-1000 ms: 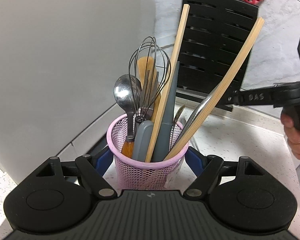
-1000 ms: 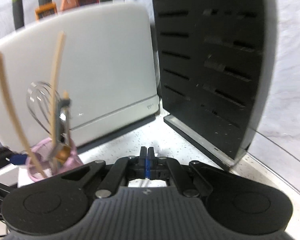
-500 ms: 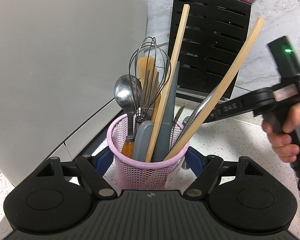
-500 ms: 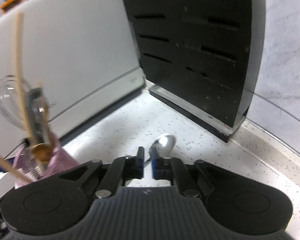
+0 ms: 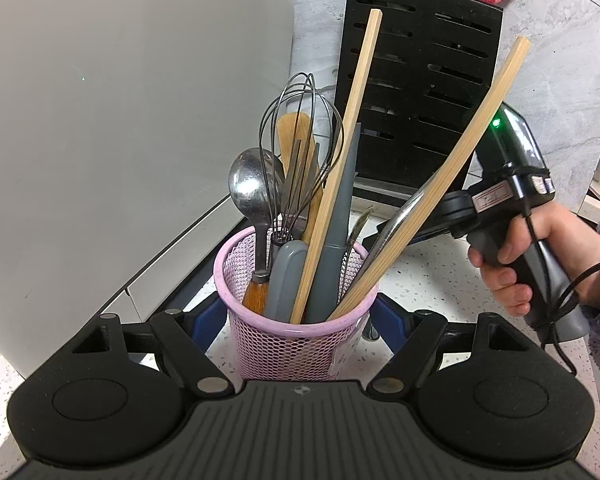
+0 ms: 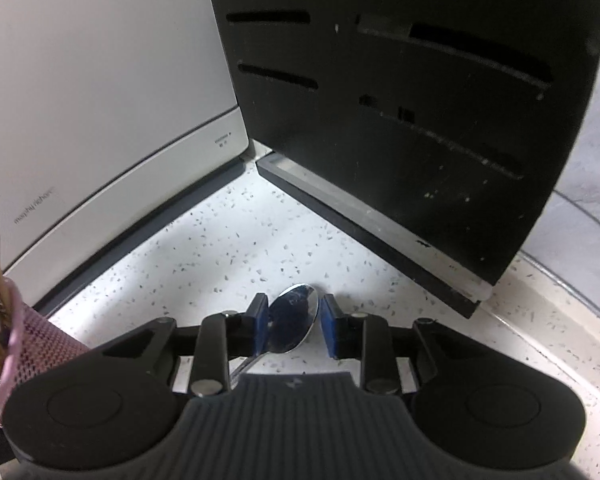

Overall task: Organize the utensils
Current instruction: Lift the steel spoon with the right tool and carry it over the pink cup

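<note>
Now, backdrop first: shows no change in the white appliance (image 5: 120, 120) at far left or the black knife block (image 5: 420, 80) at far right, both standing on the speckled counter (image 6: 240, 240) exactly as a second ago. Keeps the pink mesh cup (image 5: 296, 340) in the same spot, near and central in the left view. Clamps it on both sides with the blue pads of the left gripper (image 5: 296, 316), no wider and no narrower than before, with a whisk (image 5: 300, 140), a tarnished spoon (image 5: 248, 184), two chopsticks (image 5: 340, 160) and grey handles upright inside. Finds the real change on the right: brings the right gripper (image 6: 294, 326) from a raised, fully closed pose down to the counter at a steeper tilt, with the hand (image 5: 512, 264) now low and just right of the cup in the left view. Catches its jaws opening at this moment, straddling the bowl of a loose spoon (image 6: 294, 320) lying flat on the counter, near the foot of the knife block and right of the cup. Leaves a clear gap at the right pad and only doubtful contact at the left one, so reads as open, gripping nothing yet. Suggests a pickup just beginning: spoon lined up, closing and lifting not yet done, then probably a carry left into the already crowded cup, held steady for that.
</note>
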`<action>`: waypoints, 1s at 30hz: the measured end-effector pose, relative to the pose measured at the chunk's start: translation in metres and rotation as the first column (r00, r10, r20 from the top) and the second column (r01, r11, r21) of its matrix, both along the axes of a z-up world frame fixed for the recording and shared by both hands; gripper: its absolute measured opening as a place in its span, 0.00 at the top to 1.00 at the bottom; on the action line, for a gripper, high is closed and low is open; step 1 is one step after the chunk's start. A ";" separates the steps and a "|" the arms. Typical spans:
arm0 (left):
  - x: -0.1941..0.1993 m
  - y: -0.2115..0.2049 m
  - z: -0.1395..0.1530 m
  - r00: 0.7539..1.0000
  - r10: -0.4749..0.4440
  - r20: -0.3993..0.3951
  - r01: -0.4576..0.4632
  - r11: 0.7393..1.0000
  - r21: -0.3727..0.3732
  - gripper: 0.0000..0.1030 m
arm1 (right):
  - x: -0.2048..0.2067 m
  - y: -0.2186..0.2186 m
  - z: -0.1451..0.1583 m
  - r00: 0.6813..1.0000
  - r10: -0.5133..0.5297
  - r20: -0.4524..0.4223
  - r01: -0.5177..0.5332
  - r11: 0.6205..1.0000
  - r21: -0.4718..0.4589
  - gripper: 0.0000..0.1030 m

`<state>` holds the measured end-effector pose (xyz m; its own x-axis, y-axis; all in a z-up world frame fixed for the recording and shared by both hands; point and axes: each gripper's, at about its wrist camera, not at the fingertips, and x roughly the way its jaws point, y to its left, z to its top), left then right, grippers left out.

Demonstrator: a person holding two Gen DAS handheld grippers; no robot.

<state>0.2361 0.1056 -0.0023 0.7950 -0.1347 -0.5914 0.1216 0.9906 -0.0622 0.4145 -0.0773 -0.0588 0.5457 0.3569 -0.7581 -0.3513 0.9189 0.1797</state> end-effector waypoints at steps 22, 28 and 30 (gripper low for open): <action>0.000 -0.001 0.000 1.000 0.003 -0.002 -0.003 1.000 -0.003 0.12 | -0.020 0.005 0.011 0.996 0.030 0.083 -0.029 0.999 -0.021 1.00; 0.000 -0.003 0.000 1.000 0.006 -0.007 -0.006 1.000 0.000 0.13 | -0.049 -0.009 0.037 0.986 0.016 0.163 -0.019 1.000 0.014 1.00; -0.001 -0.004 0.001 1.000 0.003 -0.010 -0.003 1.000 -0.001 0.14 | -0.062 -0.015 0.048 0.980 0.005 0.200 -0.011 0.999 0.031 1.00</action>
<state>0.2351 0.1011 -0.0013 0.7892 -0.1331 -0.5996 0.1183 0.9909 -0.0643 0.3523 -0.0921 -0.0109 0.6824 0.3841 -0.6219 -0.3905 0.9108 0.1341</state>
